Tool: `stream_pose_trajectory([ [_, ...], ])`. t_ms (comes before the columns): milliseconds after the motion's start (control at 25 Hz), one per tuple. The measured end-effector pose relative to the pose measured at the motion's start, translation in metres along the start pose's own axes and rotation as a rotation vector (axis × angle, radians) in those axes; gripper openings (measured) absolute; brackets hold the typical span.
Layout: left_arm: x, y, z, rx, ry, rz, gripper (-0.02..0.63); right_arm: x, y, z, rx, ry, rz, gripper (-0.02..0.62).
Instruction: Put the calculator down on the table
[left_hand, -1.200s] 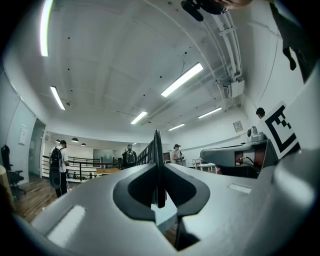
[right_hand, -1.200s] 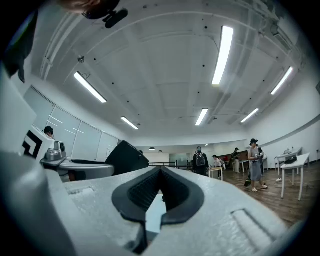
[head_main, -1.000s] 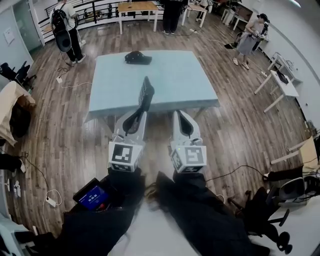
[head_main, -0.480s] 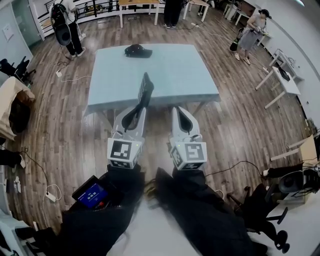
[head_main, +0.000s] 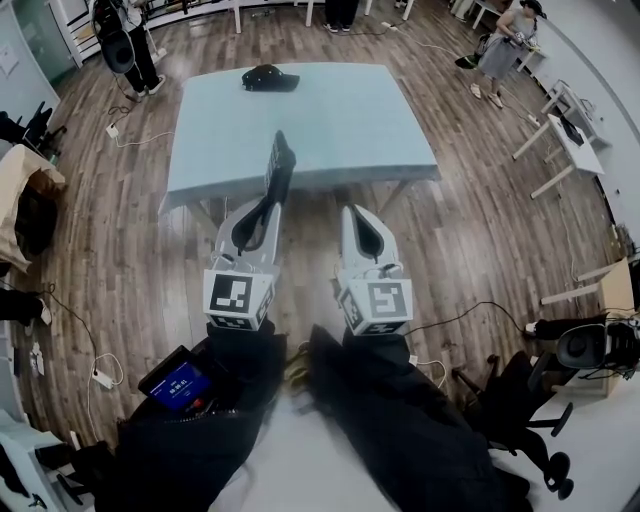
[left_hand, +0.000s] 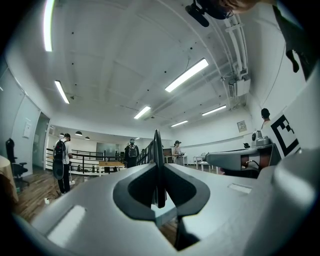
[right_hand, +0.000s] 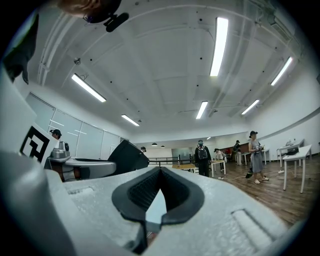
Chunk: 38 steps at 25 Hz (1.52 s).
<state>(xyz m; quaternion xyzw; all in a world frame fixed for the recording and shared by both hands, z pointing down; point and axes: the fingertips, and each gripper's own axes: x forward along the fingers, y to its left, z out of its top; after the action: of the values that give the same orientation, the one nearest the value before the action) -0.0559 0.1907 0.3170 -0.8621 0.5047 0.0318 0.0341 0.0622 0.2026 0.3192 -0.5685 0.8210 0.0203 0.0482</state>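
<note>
The calculator (head_main: 279, 168) is a thin black slab standing on edge, and my left gripper (head_main: 270, 205) is shut on its near end. It hangs over the near edge of the light-blue table (head_main: 345, 120). In the left gripper view the calculator (left_hand: 158, 165) shows edge-on, clamped between the dark pads. My right gripper (head_main: 357, 213) sits beside it over the floor just short of the table, shut and empty. In the right gripper view its jaws (right_hand: 160, 171) meet at the tips, and the calculator (right_hand: 128, 156) shows as a dark wedge at left.
A black cap (head_main: 268, 78) lies at the table's far edge. People stand at the far left (head_main: 120, 40) and far right (head_main: 505, 35). White desks (head_main: 560, 140) stand at the right, an office chair (head_main: 530, 420) at the lower right. Cables (head_main: 95, 375) trail over the wooden floor.
The table has slid up in the head view. Both grippers sit slightly lower in the picture. The left gripper's hold on the calculator is the same, and the right gripper has stayed shut.
</note>
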Motion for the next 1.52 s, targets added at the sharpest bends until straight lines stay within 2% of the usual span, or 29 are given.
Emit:
stream_pose_trajectory([
  [640, -0.004, -0.022, -0.031, -0.009, 0.048, 0.04, 0.044, -0.021, -0.014, -0.04, 0.035, 0.061, 0.039, -0.002],
  [880, 0.003, -0.026, -0.027, -0.015, 0.04, 0.039, 0.044, -0.018, -0.022, -0.044, 0.036, 0.074, 0.032, 0.0],
  [1520, 0.078, 0.016, -0.04, -0.028, 0.019, 0.007, 0.044, 0.055, -0.058, -0.058, 0.023, 0.085, -0.012, -0.002],
])
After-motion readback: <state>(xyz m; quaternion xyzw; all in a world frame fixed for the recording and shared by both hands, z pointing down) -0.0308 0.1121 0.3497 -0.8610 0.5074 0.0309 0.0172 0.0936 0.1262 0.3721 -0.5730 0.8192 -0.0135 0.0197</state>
